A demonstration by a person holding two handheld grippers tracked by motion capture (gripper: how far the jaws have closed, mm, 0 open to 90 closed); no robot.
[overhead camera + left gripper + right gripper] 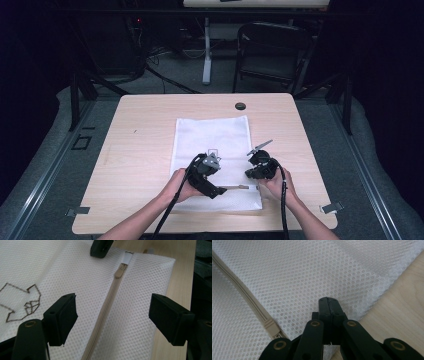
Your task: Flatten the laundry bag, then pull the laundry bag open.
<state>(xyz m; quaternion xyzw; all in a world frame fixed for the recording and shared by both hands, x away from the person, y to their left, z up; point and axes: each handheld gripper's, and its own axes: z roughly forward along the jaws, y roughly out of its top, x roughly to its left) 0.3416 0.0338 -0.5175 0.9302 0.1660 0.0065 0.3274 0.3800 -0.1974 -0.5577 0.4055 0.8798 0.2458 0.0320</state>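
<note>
A white mesh bag (210, 132) lies flat on the wooden table (140, 150), its beige zipper (107, 305) running along the near edge. My left gripper (112, 312) is open over that zipper, one jaw on each side and neither pad touching it. The zipper pull (119, 271) lies farther along, by a white tab. Beside that end, my right gripper (328, 305) is shut, its tip pinching the mesh near the bag's corner. From above, the left gripper (219, 191) and the right gripper (254, 175) sit close together at the bag's near edge.
A brown line drawing (25, 302) is printed on the bag. A black grommet (240, 106) sits in the table's far edge. A folding chair (272, 50) and a desk leg (206, 55) stand beyond. Bare wood borders the bag on both sides.
</note>
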